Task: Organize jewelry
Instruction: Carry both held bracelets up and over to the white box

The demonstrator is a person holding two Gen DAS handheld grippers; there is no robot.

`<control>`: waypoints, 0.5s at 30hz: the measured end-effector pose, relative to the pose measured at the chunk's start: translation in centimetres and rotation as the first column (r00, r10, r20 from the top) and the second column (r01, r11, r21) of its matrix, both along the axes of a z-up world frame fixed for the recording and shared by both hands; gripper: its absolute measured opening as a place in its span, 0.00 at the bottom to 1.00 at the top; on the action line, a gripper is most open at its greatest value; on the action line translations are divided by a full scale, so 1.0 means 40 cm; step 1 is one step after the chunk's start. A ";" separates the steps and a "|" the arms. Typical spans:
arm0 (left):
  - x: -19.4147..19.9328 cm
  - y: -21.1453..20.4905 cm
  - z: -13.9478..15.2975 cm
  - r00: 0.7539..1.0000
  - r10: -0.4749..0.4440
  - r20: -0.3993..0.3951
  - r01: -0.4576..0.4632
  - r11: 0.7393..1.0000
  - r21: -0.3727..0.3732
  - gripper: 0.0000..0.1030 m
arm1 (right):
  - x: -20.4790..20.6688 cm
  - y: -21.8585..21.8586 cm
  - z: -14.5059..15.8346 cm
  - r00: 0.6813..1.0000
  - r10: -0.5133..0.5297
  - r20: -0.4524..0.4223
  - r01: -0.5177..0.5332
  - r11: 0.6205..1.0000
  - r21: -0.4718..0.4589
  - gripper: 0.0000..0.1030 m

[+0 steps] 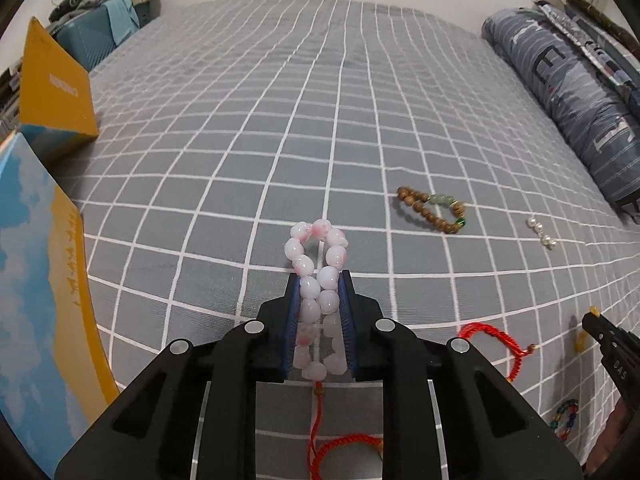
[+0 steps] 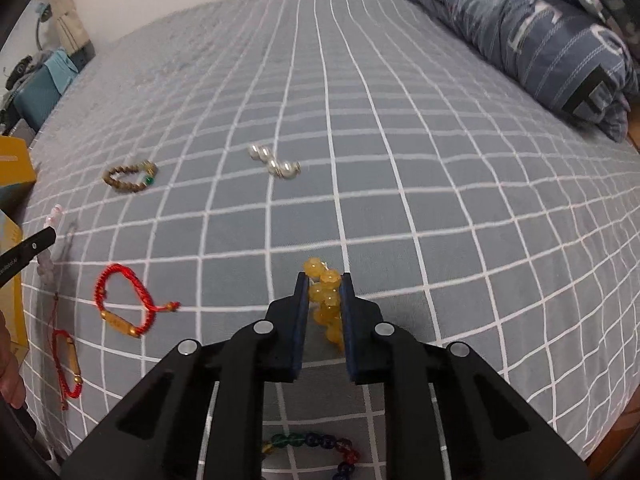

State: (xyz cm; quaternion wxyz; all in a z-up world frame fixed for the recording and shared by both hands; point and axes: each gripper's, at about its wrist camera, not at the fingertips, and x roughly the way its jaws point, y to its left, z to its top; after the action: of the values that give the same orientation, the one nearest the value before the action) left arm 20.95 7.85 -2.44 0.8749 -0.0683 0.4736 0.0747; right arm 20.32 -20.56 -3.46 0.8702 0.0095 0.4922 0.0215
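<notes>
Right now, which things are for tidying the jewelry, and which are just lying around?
For the job: pink bracelet in the left gripper, yellow bracelet in the right gripper, wooden bracelet, pearls, red cord bracelet, rainbow bracelet.

Just lying around: pillow, yellow box.

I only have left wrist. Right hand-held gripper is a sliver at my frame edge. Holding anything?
Observer: Yes. The right hand-held gripper is shut on the yellow bead bracelet, squeezed between its pads.
Operator: Any more of the multicolor bracelet than I see?
Observer: The multicolored bead bracelet lies on the bedsheet under that gripper; part is hidden.
Operator: The pearls?
Observer: The pearl piece lies loose ahead, right of the wooden bead bracelet.
</notes>
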 end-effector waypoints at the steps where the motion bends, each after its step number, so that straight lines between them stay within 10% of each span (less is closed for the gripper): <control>1: -0.004 -0.002 0.007 1.000 -0.001 0.007 0.001 1.000 -0.002 0.18 | -0.005 0.003 0.007 1.000 0.005 0.017 -0.005 1.000 -0.002 0.14; 15: -0.094 -0.036 0.090 0.990 -0.025 0.136 0.021 0.999 0.032 0.18 | -0.042 0.027 0.088 0.982 0.053 0.181 -0.056 0.998 0.011 0.14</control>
State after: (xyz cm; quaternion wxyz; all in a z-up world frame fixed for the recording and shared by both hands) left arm 17.17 6.40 1.18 0.9069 -0.0543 0.4125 0.0669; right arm 18.64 -19.50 0.05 0.9101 0.0011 0.4112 0.0502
